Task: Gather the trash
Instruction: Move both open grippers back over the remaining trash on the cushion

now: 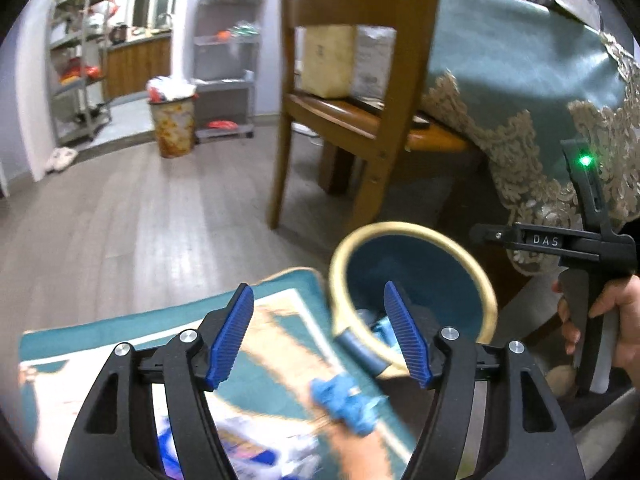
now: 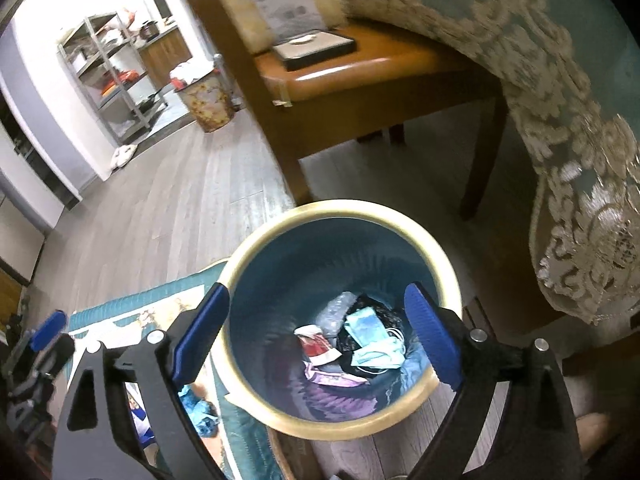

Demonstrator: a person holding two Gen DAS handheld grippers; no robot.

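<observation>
Floor: grey wood planks, patterned teal mat point(image 1: 256, 376) at 6 o'clock in left wrist view. Wooden chair point(image 1: 352, 92) at 12, lace-edged teal tablecloth point(image 1: 520, 80) over the bench at 1–2.

Teal waste bin point(image 2: 344, 414), cream rim, dead centre under the right gripper point(image 2: 316, 336). Already in it: blue face mask point(image 2: 372, 344), red-and-white wrapper point(image 2: 316, 346), black bag, purple scrap.

Remaining trash: crumpled blue wad point(image 1: 348, 400) on the mat beside the bin, at 5 o'clock below the left gripper point(image 1: 320, 336); blurred. Probably light, soft, compressible, non-fragile, so it should squash and hold. I'd pinch across the bulk mid-wad, not a loose edge.

Both grippers: jaws wide apart, nothing between the pads.

Readable text: "DAS" on the right gripper's body, at 3 o'clock in left wrist view. Box labels on the chair too blurred to read.
</observation>
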